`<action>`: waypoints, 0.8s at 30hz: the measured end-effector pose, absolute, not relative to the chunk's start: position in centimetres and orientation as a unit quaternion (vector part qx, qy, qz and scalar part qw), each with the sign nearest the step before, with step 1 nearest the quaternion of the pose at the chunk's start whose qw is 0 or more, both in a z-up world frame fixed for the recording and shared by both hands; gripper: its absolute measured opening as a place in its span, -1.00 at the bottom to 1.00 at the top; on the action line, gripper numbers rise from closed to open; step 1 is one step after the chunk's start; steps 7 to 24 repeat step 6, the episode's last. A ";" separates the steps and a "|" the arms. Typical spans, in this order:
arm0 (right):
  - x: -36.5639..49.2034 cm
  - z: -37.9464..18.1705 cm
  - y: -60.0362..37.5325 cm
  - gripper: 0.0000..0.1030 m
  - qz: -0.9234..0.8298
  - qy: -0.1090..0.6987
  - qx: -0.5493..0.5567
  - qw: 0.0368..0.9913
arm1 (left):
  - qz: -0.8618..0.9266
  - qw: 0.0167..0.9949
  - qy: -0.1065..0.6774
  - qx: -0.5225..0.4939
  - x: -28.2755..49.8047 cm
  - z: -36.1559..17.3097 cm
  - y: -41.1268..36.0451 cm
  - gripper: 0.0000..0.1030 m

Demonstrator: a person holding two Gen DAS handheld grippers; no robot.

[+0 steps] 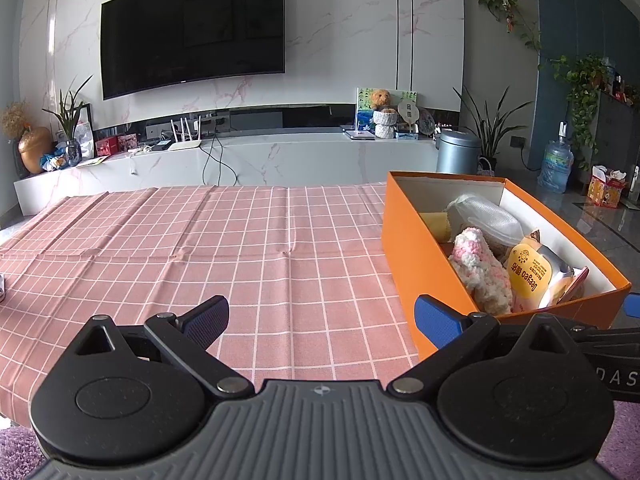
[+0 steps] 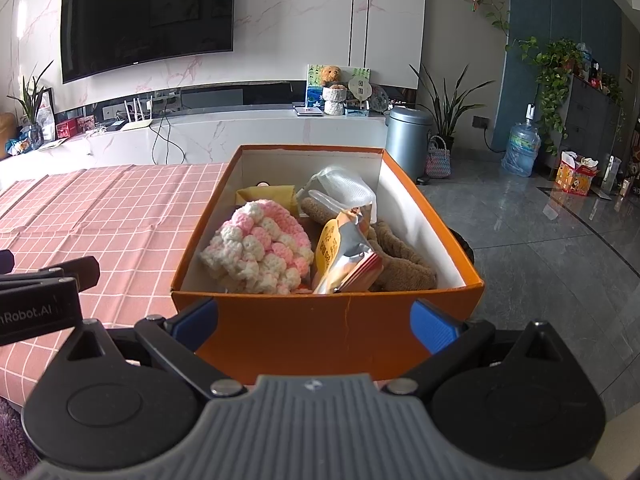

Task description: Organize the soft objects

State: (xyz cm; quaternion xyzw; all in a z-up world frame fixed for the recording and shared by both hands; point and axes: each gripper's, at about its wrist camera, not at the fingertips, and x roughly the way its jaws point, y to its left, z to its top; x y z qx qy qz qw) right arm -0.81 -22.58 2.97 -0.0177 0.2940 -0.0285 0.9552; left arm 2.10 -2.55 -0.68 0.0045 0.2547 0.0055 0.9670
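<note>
An orange box [image 2: 320,320] stands at the right edge of the pink checked tablecloth [image 1: 200,248]. It holds a pink and white crocheted piece [image 2: 260,252], a yellow and silver snack pack [image 2: 340,248], a brown plush item [image 2: 400,264], a clear plastic bag [image 2: 344,188] and a yellow item [image 2: 264,194]. The box also shows in the left wrist view [image 1: 416,264]. My right gripper [image 2: 316,320] is open and empty, its jaws spread in front of the box's near wall. My left gripper [image 1: 320,316] is open and empty over the cloth, left of the box.
Beyond the table are a white TV bench [image 1: 280,160] with a router and ornaments, a wall TV [image 1: 192,32], a grey bin [image 2: 408,136], plants and a water bottle [image 2: 520,148]. Grey tiled floor [image 2: 540,240] lies right of the table.
</note>
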 end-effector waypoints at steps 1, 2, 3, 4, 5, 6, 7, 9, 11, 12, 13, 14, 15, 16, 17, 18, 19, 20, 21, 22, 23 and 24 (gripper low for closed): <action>-0.8 2.9 -22.6 0.95 -0.028 0.294 -0.018 0.955 | 0.006 0.967 0.255 0.005 2.1 -0.7 -2.6 1.00; -0.8 2.9 -22.6 0.95 -0.028 0.294 -0.018 0.955 | 0.005 0.967 0.255 0.005 2.1 -0.7 -2.6 1.00; -0.8 2.9 -22.5 0.95 -0.028 0.294 -0.018 0.955 | 0.004 0.967 0.255 0.005 2.1 -0.7 -2.5 1.00; -0.8 2.9 -22.5 0.95 -0.028 0.294 -0.018 0.955 | 0.004 0.967 0.255 0.004 2.0 -0.7 -2.5 1.00; -0.8 2.9 -22.5 0.95 -0.028 0.294 -0.018 0.955 | 0.006 0.967 0.256 0.003 2.0 -0.7 -2.5 1.00; -0.8 2.9 -22.5 0.95 -0.028 0.294 -0.018 0.955 | 0.007 0.967 0.257 0.001 2.0 -0.6 -2.4 1.00; -0.8 2.9 -22.5 0.95 -0.028 0.294 -0.018 0.955 | 0.007 0.967 0.257 0.001 2.0 -0.6 -2.4 1.00; -0.8 2.9 -22.5 0.95 -0.028 0.294 -0.018 0.955 | 0.007 0.967 0.257 0.001 2.0 -0.6 -2.4 1.00; -0.8 2.9 -22.5 0.95 -0.028 0.294 -0.018 0.955 | 0.007 0.967 0.257 0.001 2.0 -0.6 -2.4 1.00; -0.8 2.9 -22.5 0.95 -0.028 0.294 -0.018 0.955 | 0.007 0.967 0.257 0.001 2.0 -0.6 -2.4 1.00; -0.8 2.9 -22.5 0.95 -0.028 0.294 -0.018 0.955 | 0.007 0.967 0.257 0.001 2.0 -0.6 -2.4 1.00; -0.8 2.9 -22.5 0.95 -0.028 0.294 -0.018 0.955 | 0.007 0.967 0.257 0.001 2.0 -0.6 -2.4 1.00; -0.8 2.9 -22.5 0.95 -0.028 0.294 -0.018 0.955 | 0.007 0.967 0.257 0.001 2.0 -0.6 -2.4 1.00; -0.8 2.9 -22.5 0.95 -0.028 0.294 -0.018 0.955 | 0.007 0.967 0.257 0.001 2.0 -0.6 -2.4 1.00; -0.8 2.9 -22.5 0.95 -0.028 0.294 -0.018 0.955 | 0.007 0.967 0.257 0.001 2.0 -0.6 -2.4 1.00; -0.8 2.9 -22.5 0.95 -0.028 0.294 -0.018 0.955 | 0.007 0.967 0.257 0.001 2.0 -0.6 -2.4 1.00; -0.8 2.9 -22.5 0.95 -0.028 0.294 -0.018 0.955 | 0.007 0.967 0.257 0.001 2.0 -0.6 -2.4 1.00; -0.8 2.9 -22.5 0.95 -0.028 0.294 -0.018 0.955 | 0.007 0.967 0.257 0.001 2.0 -0.6 -2.4 1.00; -0.8 2.9 -22.5 0.95 -0.028 0.294 -0.018 0.955 | 0.007 0.967 0.257 0.001 2.0 -0.6 -2.4 1.00; -0.8 2.9 -22.5 0.95 -0.028 0.294 -0.018 0.955 | 0.007 0.967 0.257 0.001 2.0 -0.6 -2.4 1.00; -0.8 2.9 -22.5 0.95 -0.028 0.294 -0.018 0.955 | 0.007 0.967 0.257 0.001 2.0 -0.6 -2.4 1.00; -0.8 2.9 -22.5 0.95 -0.028 0.294 -0.018 0.955 | 0.007 0.967 0.257 0.001 2.0 -0.6 -2.4 1.00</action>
